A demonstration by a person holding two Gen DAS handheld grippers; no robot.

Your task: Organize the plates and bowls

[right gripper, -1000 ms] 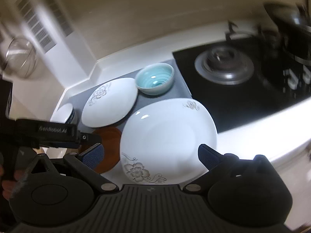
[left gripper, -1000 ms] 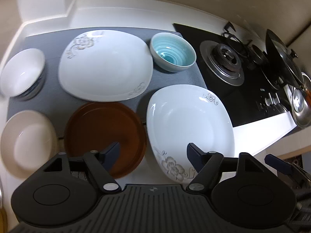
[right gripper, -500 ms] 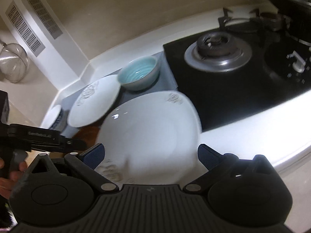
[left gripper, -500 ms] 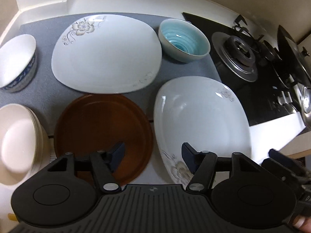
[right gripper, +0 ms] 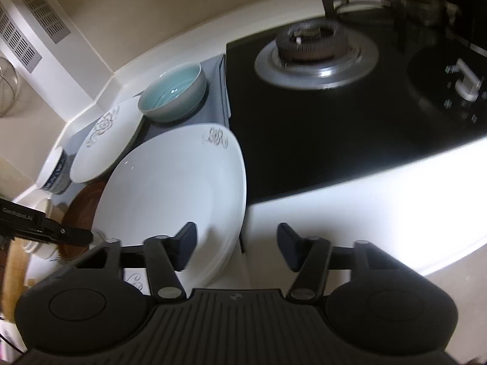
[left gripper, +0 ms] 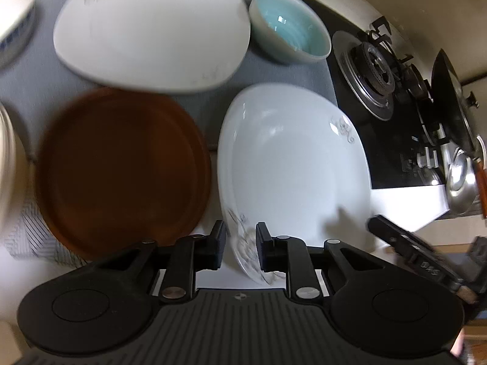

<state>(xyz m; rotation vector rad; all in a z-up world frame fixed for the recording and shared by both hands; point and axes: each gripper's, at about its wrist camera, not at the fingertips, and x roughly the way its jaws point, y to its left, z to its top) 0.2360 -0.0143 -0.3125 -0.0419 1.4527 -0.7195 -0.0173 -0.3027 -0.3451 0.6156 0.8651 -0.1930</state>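
Left gripper (left gripper: pixel 240 248): fingers drawn narrow, straddling the near rim of the white flowered plate (left gripper: pixel 292 164). The rim edge sits between the pads; whether they already pinch it I cannot tell, since a thin gap seems to show on either side.

Right gripper (right gripper: pixel 236 249): fingers moderately wide, holding nothing. Its left finger overlaps the plate's near-right rim in the right wrist view; the other finger is over bare bench (right gripper: pixel 350 200).

Where the plate is: at the front edge of the bench, just beside the brown plate (left gripper: pixel 121 170) on its left and the black hob (left gripper: pixel 380 115) on its right.

Key relation: the plate lies straight ahead of the left fingers, rim-on to them, so the left gripper is the nearer and better placed of the two.

Plate's long axis: runs away from the left gripper toward the teal bowl (left gripper: pixel 289 27), leaning slightly right; one flower motif at the near rim, the other at the far right corner.

Likely destination: my guess is the matching flowered plate (left gripper: pixel 152 30) further back on the grey mat (left gripper: pixel 30 76), up and to the left.

Risk: a rim-only hold on a wide plate may let it droop.
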